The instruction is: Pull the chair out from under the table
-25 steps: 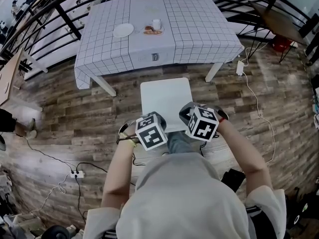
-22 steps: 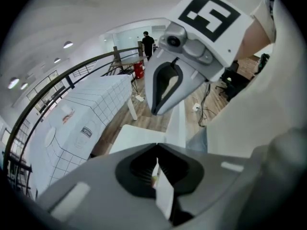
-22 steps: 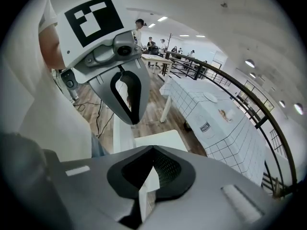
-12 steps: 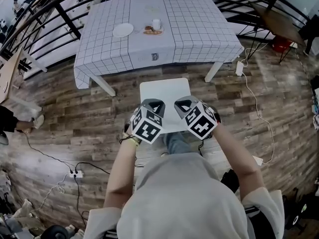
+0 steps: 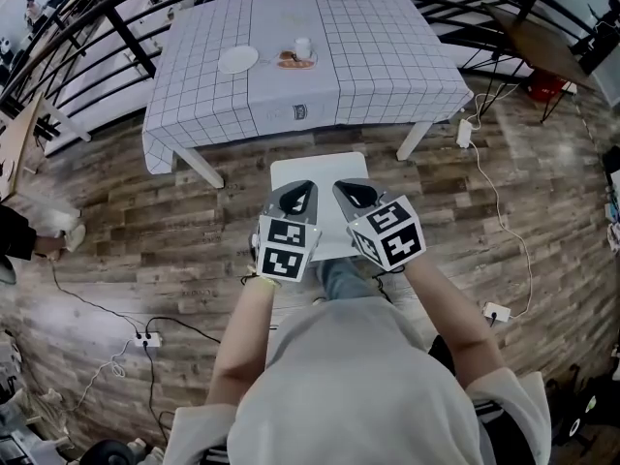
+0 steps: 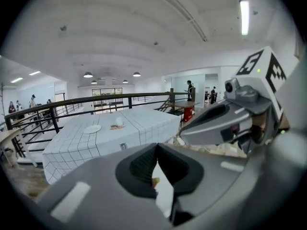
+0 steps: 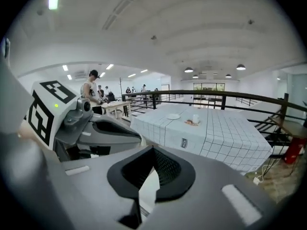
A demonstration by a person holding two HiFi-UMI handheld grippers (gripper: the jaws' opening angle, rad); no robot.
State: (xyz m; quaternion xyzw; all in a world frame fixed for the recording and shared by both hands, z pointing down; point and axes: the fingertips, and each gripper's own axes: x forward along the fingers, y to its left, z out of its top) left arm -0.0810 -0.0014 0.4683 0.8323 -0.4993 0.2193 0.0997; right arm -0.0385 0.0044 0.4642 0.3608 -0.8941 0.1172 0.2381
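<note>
The left gripper has its jaws pressed together with nothing between them, and the right gripper is the same. In each gripper view only a sliver of white seat shows below the closed tips. What has changed over the last second is the pose. Both grippers were low, rolled over and close to the near edge of the chair. Now they have come up, rolled back upright and sit side by side above the seat, pointing towards the table. The chair itself has not shifted in that time. Its white seat stands on the wooden floor just off the near edge of the table, clear of the hanging checked cloth and in front of the person's knees. On the table top, left of its middle, a plate and a cup sit undisturbed. Empty jaws lifting off a seat that is already free of the table suggest the pull is finished — the hands seem to be backing away, not setting up another tug. Whether the chair should come out further cannot be judged from here, but nothing is gripping it now.
</note>
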